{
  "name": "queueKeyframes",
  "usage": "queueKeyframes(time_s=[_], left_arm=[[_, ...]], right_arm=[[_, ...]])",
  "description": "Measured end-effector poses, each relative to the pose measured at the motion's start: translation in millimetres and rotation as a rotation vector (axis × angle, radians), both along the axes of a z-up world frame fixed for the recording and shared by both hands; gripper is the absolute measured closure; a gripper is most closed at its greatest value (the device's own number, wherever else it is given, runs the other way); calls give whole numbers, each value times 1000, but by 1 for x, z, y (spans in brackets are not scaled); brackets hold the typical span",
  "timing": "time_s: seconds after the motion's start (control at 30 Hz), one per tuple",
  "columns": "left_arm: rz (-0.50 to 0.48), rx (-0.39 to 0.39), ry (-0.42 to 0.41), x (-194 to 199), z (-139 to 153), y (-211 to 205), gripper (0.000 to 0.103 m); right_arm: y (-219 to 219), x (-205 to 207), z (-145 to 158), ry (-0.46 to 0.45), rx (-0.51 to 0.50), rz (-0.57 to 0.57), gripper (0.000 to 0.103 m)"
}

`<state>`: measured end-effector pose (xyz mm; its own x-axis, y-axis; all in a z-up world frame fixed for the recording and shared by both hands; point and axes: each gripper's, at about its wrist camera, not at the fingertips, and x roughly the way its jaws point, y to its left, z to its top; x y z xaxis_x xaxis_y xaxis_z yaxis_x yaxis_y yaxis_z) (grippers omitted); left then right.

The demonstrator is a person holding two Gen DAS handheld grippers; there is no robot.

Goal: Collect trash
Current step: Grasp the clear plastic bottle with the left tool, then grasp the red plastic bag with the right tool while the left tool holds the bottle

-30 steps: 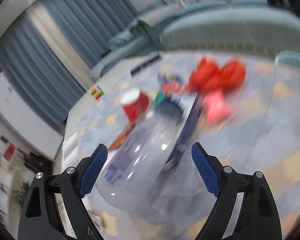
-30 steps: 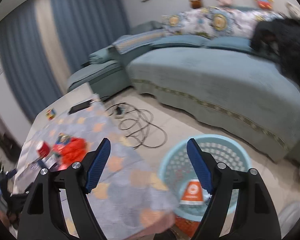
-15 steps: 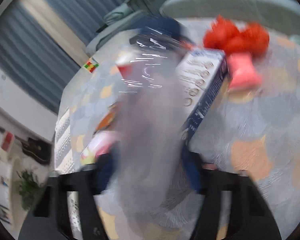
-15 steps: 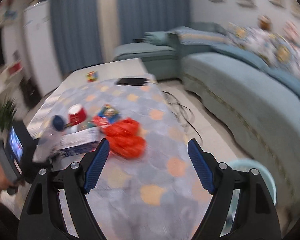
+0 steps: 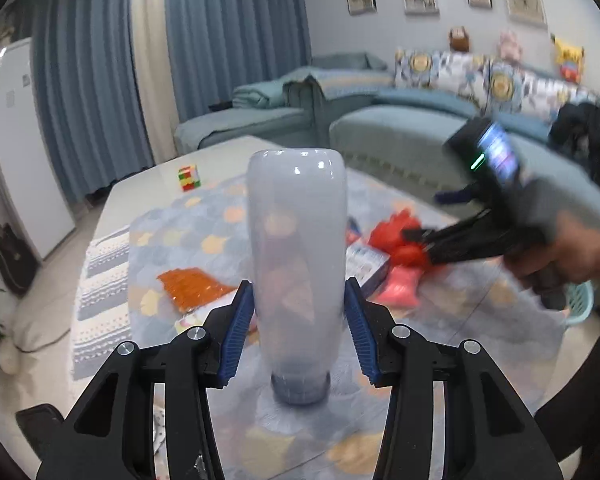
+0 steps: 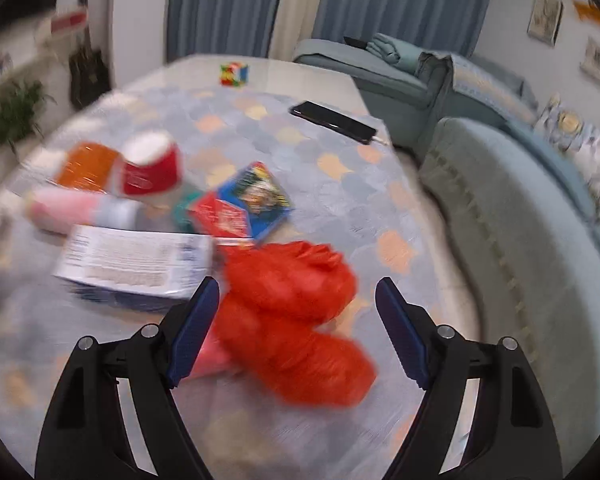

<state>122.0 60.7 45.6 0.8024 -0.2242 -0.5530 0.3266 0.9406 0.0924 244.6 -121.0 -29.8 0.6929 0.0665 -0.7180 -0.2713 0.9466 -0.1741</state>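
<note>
While clamped between the left gripper (image 5: pixel 299 332) fingers (image 5: pixel 236 332), clear plastic bottle (image 5: pixel 297 264) upside down, cap low, off the table (image 5: pixel 112 220). Right gripper (image 6: pixel 298 330) fingers spread wide around the red plastic bag (image 6: pixel 300 324). Box (image 6: pixel 136 264), red cup (image 6: pixel 152 168) just beyond.

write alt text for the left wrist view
The left gripper clamps a clear plastic bottle, cap toward the camera, above a patterned table. At right, the right gripper reaches toward a red bag.
</note>
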Motion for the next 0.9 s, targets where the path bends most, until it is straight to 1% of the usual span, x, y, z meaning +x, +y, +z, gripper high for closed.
queueKeyframes(time_s=[0.1,0.13,0.17,0.23,0.27,0.33,0.37,0.4,0.43,0.53,0.77,0.87,0.9], left_arm=[[13,-43,-12,1,6,7,59],[17,-51,-17,1,7,10,59],[21,-58,-24,0,8,11,59],[25,-67,-35,-3,11,13,59],[25,-71,-38,-2,11,12,59],[24,-69,-45,-4,12,10,59],[23,-67,-50,-4,12,9,59],[20,-62,-55,-5,13,6,59],[16,-58,-59,-6,13,5,59],[8,-54,-67,-10,13,0,59],[9,-68,-76,-12,12,0,59],[8,-80,-80,-12,12,1,59],[9,-86,-84,-13,13,1,59]], right_arm=[[-4,21,-21,87,44,-20,27],[-3,23,-27,109,43,-17,27],[0,23,-32,122,37,-9,27],[6,20,-42,136,-13,6,27],[7,18,-45,130,-39,6,30],[7,15,-44,132,-33,18,60],[5,14,-41,130,-34,15,66],[3,11,-36,119,-30,14,75],[0,9,-31,109,-22,16,82],[-13,-2,-14,63,14,-4,85],[-32,-25,32,-35,94,-35,85],[-34,-42,58,-98,114,-31,85],[-32,-50,70,-135,116,-27,85]])
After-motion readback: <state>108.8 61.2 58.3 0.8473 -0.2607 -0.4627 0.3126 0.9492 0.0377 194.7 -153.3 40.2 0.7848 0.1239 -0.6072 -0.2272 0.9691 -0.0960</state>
